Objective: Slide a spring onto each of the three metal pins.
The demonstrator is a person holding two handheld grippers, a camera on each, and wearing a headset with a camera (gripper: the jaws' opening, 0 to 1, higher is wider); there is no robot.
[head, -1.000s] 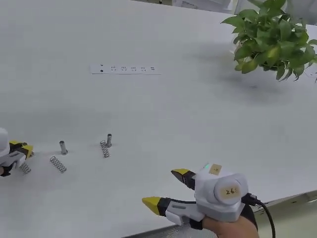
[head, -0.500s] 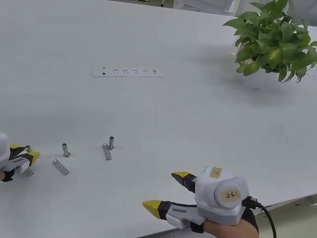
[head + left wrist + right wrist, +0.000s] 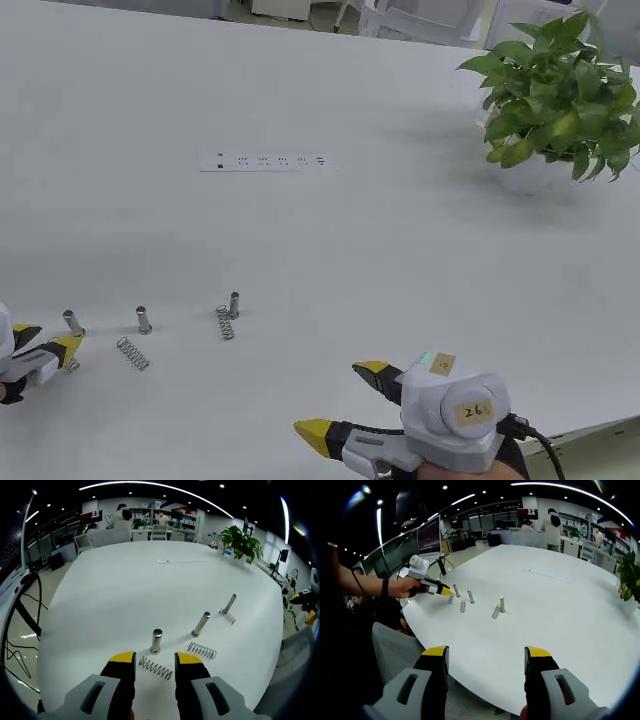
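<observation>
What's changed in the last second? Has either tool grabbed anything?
The left tool drew back slightly toward the near edge of the table, uncovering the nearest pin; it is open, a spring loose by its tips. The right tool stayed open and still. Nothing else moved.

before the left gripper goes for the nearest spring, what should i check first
1. All three pins upright and bare: ok.
2. Three springs lying loose on the table: ok.
3. Left gripper open, with the nearest spring lined up between its fingers in the left gripper view: ok.
4. Fingers low enough to pinch that spring: cannot tell.
5. Right gripper open, empty, well away from the pins: ok.
</observation>
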